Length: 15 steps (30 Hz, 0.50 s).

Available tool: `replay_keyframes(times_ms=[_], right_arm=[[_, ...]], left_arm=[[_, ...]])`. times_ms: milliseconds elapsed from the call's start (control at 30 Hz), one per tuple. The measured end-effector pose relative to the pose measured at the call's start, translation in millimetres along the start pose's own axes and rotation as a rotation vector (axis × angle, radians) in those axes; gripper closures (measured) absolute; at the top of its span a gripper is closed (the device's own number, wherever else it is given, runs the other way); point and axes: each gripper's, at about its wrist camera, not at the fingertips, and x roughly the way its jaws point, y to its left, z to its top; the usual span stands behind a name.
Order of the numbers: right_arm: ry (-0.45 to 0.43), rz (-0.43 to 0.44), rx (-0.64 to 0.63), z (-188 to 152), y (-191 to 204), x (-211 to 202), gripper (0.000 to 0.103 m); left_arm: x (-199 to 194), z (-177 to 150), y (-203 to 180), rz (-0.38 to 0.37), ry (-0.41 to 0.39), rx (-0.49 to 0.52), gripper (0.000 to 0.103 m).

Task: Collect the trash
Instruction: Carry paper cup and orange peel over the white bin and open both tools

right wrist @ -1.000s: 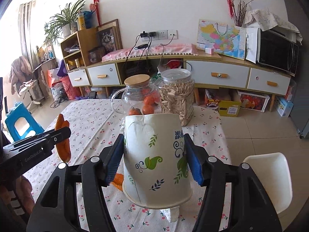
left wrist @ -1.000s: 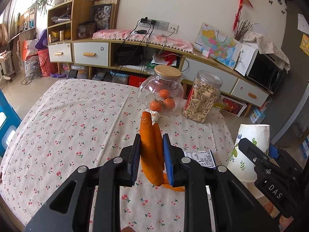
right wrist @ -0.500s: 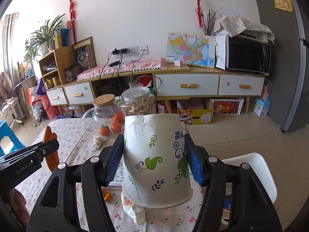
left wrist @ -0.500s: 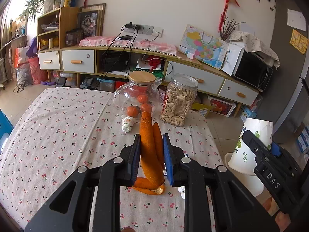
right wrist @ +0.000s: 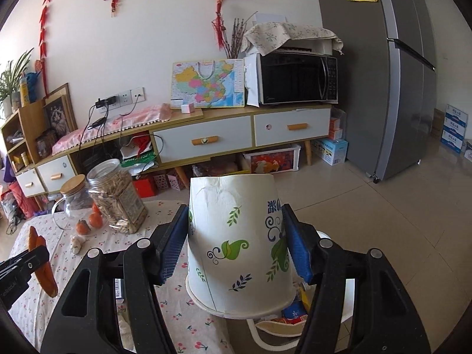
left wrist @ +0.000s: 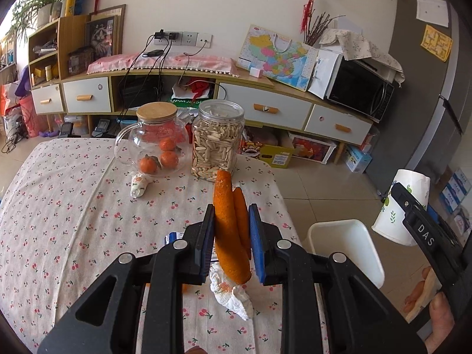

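Note:
My left gripper (left wrist: 231, 244) is shut on a strip of orange peel (left wrist: 230, 227) and holds it upright above the table's right part. My right gripper (right wrist: 236, 247) is shut on a white paper cup (right wrist: 239, 244) with green leaf print, held upside down over a white trash bin (right wrist: 333, 292). The bin (left wrist: 345, 244) stands on the floor beside the table's right edge. The cup (left wrist: 401, 206) also shows at the right of the left wrist view. A crumpled tissue (left wrist: 233, 295) lies under my left gripper. Another tissue wad (left wrist: 138, 184) lies near the glass jar.
The table has a cherry-print cloth (left wrist: 73, 221). A glass jar with oranges (left wrist: 155, 138) and a jar of seeds (left wrist: 216, 144) stand at its far side. A blue-white packet (left wrist: 172, 237) lies by my left fingers. A sideboard (left wrist: 191, 88), microwave (right wrist: 298, 78) and fridge (right wrist: 392, 73) stand behind.
Both grippers have swung to the right with their loads. The cup has moved from over the table to over the trash bin. The peel has moved toward the table's right edge.

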Motion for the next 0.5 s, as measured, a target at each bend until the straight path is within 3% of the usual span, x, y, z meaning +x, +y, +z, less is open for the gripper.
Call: replay_keyframes(times_ms=[200,300,500], right_arm=[[0.051,-0.090,0.129,6,-56,13,0.040],[0.052,-0.125,0.183,7,-76,13,0.019],[0.017,-0.192,0.299,11,-118,4,0.013]], left_arm=[[15,-2,-42,-0.042,0.025,0.050,0.080],[23,-2,-62,-0.068,0.042,0.073,0.080],[39,-1,-111,-0.127,0.072,0.126,0.080]])
